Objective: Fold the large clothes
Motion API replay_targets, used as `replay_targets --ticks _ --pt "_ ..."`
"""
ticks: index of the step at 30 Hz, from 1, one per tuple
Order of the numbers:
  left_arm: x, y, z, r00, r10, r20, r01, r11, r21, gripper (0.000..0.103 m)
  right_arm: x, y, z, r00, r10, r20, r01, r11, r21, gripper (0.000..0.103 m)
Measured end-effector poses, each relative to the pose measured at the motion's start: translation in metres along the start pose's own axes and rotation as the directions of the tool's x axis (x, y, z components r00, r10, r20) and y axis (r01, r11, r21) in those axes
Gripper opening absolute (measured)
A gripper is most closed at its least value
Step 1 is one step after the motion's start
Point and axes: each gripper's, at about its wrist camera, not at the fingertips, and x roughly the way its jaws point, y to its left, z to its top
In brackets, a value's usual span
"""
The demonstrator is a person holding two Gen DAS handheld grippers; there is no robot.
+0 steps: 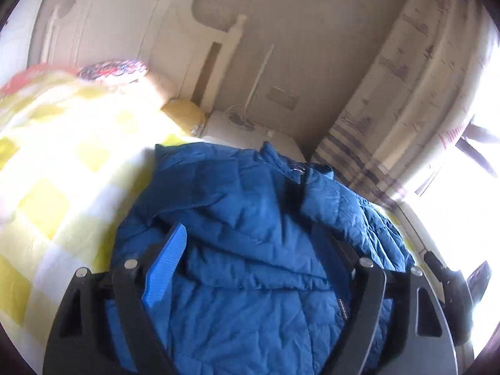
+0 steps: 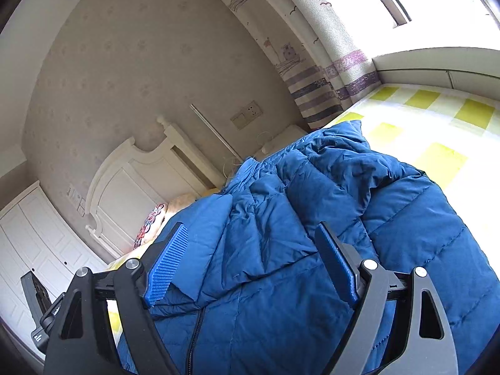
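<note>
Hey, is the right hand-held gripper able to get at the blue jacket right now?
Probably yes. The right hand-held gripper is open, its fingers spread right over the blue puffer jacket on the checked bedspread, with nothing between them.

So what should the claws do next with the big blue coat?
Probably lower and pinch the coat. Both the left claw and right claw are open above it, and it lies crumpled on the checked blanket, not yet folded flat.
</note>
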Motion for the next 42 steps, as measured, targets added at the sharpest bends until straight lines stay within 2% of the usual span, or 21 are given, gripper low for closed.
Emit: replay_targets --ticks 2,3,5,9,12,15,18,20,22,24,27,30,32,34,35,36,37,39,40,41,42 --pt "0.006 0.025 0.002 0.996 0.066 -0.055 -0.069 0.996 -0.054 0.061 0.0 0.002 -0.001 1.0 -0.001 -0.004 0.001 1.0 -0.009 0.081" --pt "0.009 0.027 0.003 0.989 0.124 -0.078 -0.126 0.992 -0.024 0.059 0.0 0.003 -0.001 1.0 -0.002 -0.005 0.001 1.0 -0.014 0.081" --pt "0.017 0.022 0.004 0.972 0.2 -0.119 -0.194 0.979 0.063 0.059 0.001 0.005 -0.002 1.0 -0.005 -0.009 0.005 1.0 -0.022 0.081" --pt "0.029 0.006 -0.001 0.962 0.241 -0.131 -0.219 0.963 0.16 0.061 0.001 0.006 -0.003 1.0 -0.01 -0.012 0.01 0.999 -0.031 0.081" --pt "0.058 0.001 -0.012 0.915 0.377 -0.147 -0.333 0.908 0.253 0.069 0.002 0.01 -0.004 1.0 -0.018 -0.02 0.017 0.999 -0.052 0.082" --pt "0.055 0.006 -0.012 0.918 0.371 -0.139 -0.335 0.914 0.228 0.072 0.005 0.017 -0.006 0.999 -0.029 -0.033 0.026 0.996 -0.087 0.082" --pt "0.054 0.018 -0.01 0.937 0.308 -0.163 -0.281 0.945 0.167 0.073 0.01 0.027 -0.009 0.997 -0.058 -0.054 0.05 0.989 -0.136 0.082" --pt "0.051 0.025 -0.009 0.948 0.27 -0.168 -0.251 0.96 0.128 0.074 0.013 0.043 -0.011 0.995 -0.077 -0.061 0.063 0.975 -0.214 0.082" --pt "0.051 0.027 -0.009 0.951 0.261 -0.168 -0.243 0.963 0.12 0.074 0.021 0.072 -0.018 0.993 -0.081 -0.083 0.047 0.933 -0.356 0.082" --pt "0.051 0.026 -0.009 0.948 0.269 -0.169 -0.249 0.96 0.128 0.075 0.034 0.11 -0.032 0.988 -0.115 -0.105 0.04 0.838 -0.544 0.082" --pt "0.052 0.027 -0.008 0.949 0.265 -0.172 -0.246 0.961 0.125 0.076 0.068 0.164 -0.061 0.967 -0.245 -0.074 0.088 0.589 -0.803 0.08" --pt "0.053 0.028 -0.007 0.949 0.264 -0.171 -0.246 0.962 0.122 0.077 0.116 0.192 -0.086 0.92 -0.382 -0.088 0.071 0.384 -0.921 0.076" --pt "0.052 0.029 -0.007 0.951 0.261 -0.169 -0.243 0.963 0.119 0.077 0.14 0.201 -0.103 0.893 -0.446 -0.053 0.063 0.239 -0.969 0.075" --pt "0.051 0.031 -0.007 0.953 0.253 -0.168 -0.237 0.965 0.11 0.077 0.151 0.206 -0.112 0.888 -0.459 0.024 0.09 0.123 -0.988 0.055" --pt "0.051 0.031 -0.007 0.954 0.25 -0.168 -0.234 0.966 0.107 0.077 0.151 0.206 -0.109 0.889 -0.458 0.015 0.084 0.131 -0.988 0.042" --pt "0.051 0.031 -0.007 0.954 0.249 -0.168 -0.233 0.967 0.106 0.077 0.145 0.206 -0.098 0.903 -0.429 -0.02 0.073 0.201 -0.977 0.03" --pt "0.051 0.032 -0.007 0.954 0.249 -0.168 -0.233 0.967 0.105 0.077 0.134 0.204 -0.08 0.924 -0.381 -0.045 0.08 0.306 -0.949 0.027" --pt "0.051 0.032 -0.007 0.954 0.248 -0.168 -0.232 0.967 0.105 0.077 0.101 0.184 -0.031 0.966 -0.25 -0.068 0.093 0.58 -0.809 0.025" --pt "0.051 0.032 -0.007 0.955 0.246 -0.168 -0.231 0.967 0.104 0.077 0.084 0.161 -0.002 0.982 -0.166 -0.09 0.064 0.743 -0.666 0.025" --pt "0.051 0.033 -0.007 0.955 0.244 -0.167 -0.229 0.968 0.104 0.078 0.067 0.129 0.022 0.992 -0.093 -0.088 0.039 0.875 -0.483 0.026" --pt "0.05 0.033 -0.007 0.956 0.241 -0.166 -0.227 0.969 0.103 0.079 0.054 0.089 0.039 0.996 -0.027 -0.081 0.004 0.964 -0.266 0.026"
